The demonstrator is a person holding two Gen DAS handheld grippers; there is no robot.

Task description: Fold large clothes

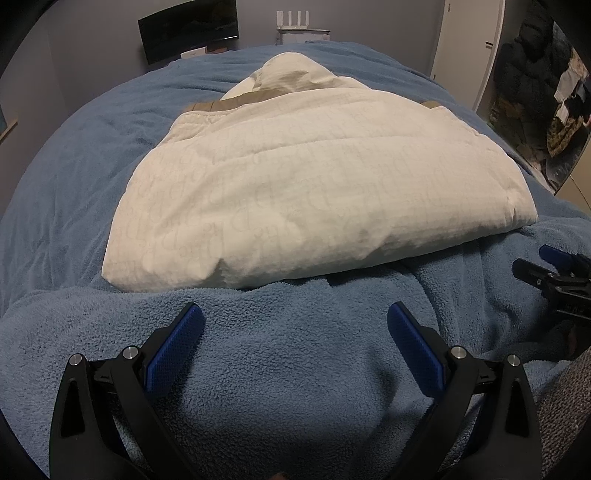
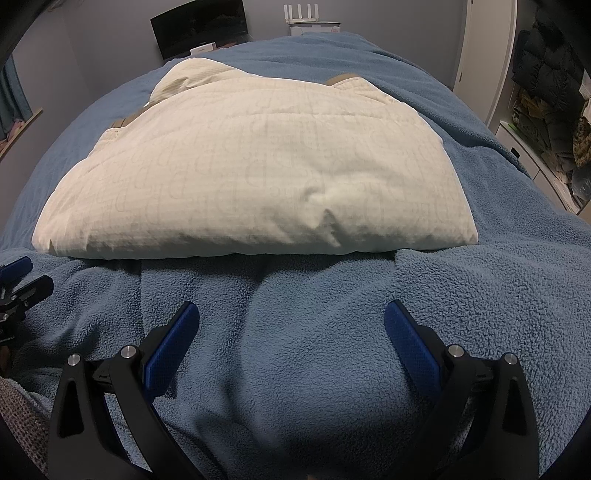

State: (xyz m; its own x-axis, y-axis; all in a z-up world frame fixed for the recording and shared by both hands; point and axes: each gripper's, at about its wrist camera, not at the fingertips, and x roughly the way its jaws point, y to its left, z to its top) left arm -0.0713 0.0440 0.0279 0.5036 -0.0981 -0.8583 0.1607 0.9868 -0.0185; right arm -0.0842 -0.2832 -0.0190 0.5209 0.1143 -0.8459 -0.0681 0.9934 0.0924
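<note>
At the bottom of each frame, left hand-held gripper (image 1: 295,317) and right hand-held gripper (image 2: 291,315) low over the blue fleece blanket (image 1: 295,369), jaws wide apart, gripping nothing. Just beyond, across mid-frame, a puffy cream quilted garment (image 1: 310,184), folded into a thick bundle, flat on the bed. In the upper left, a dark monitor (image 1: 188,33) against the wall.

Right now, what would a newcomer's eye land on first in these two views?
A big, puffy cream-white jacket lies folded in the middle of the blue fleece blanket, tan lining peeking out at its far edge. In front of it the left gripper and right gripper hover with jaws wide apart, holding nothing.
</note>
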